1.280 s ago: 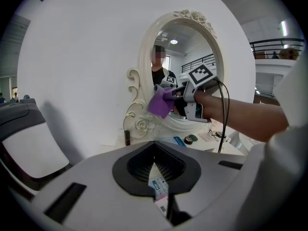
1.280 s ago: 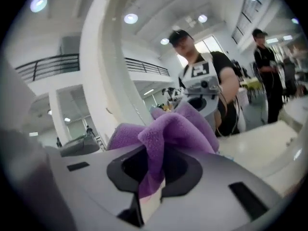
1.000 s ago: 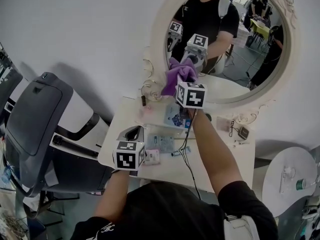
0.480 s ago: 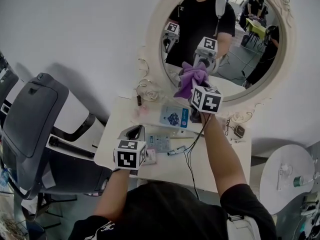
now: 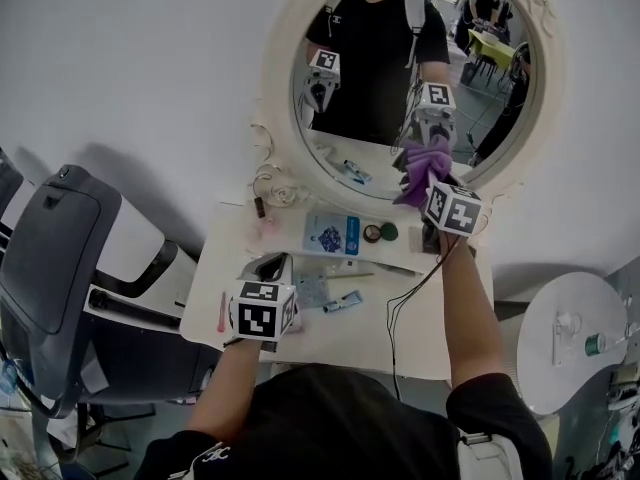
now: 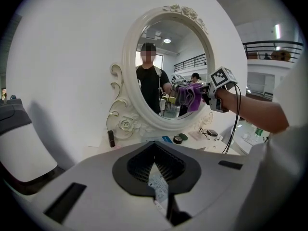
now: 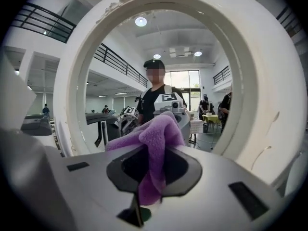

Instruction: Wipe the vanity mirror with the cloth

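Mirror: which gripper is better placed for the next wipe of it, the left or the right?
Right. The right gripper has its fingers shut on the purple cloth, up against the mirror at its lower right. The left gripper holds no cloth and hangs low over the table.

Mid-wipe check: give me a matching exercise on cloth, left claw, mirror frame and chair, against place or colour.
1 cloth
2 left claw
3 mirror frame
4 chair

A grey, left of the table
B in the right claw, by the frame's lower right
C white, ornate
D low over the table's front left

Pairs: 1-B, 2-D, 3-C, 4-A
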Demonstrator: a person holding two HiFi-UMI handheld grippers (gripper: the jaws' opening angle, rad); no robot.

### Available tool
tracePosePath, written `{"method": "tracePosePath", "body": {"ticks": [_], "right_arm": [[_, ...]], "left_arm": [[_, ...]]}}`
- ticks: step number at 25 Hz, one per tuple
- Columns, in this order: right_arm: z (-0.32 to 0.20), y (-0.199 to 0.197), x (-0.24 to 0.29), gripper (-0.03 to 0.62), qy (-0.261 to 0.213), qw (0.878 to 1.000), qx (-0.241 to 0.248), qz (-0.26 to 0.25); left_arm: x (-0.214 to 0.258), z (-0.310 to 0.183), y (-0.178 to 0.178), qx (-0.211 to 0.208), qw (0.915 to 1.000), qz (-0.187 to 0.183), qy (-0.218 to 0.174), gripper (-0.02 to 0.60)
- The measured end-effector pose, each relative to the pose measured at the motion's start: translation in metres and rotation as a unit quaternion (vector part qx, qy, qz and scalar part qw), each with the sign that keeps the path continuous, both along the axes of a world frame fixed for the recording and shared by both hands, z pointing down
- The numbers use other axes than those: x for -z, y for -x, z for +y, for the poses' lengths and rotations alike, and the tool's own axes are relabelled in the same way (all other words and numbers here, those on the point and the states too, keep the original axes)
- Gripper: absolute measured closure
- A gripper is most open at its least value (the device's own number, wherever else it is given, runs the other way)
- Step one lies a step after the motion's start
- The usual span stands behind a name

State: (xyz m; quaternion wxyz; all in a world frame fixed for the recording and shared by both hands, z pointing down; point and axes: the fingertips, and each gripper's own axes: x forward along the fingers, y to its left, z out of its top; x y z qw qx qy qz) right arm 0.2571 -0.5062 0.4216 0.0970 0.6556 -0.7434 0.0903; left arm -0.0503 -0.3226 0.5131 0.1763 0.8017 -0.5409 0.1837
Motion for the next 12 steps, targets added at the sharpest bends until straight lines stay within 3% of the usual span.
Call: {"method": "tracePosePath", "body": {"ticks": [3,6,12], "right_arm": [[0.008,-0.045,0.008,0.536,-0.007,0.998,-0.055,-0.011],[0.013,-0.062,0.004,0.536,-0.006,0.997,-0.083,-0.005],[0.050,-0.040,-0.008,0.537,-0.036,0.998,-0.033,0.029]], "left_arm": [[-0.001,-0.002,-0.006,-0.007,1.0000,0.000,0.001,0.575],[0.000,-0.003,-0.015,-0.016,0.9999,-0.001,-0.001,0.575],[0.002,-0.005,-0.039,-0.040,0.9992,-0.003,-0.006,0.575]]}}
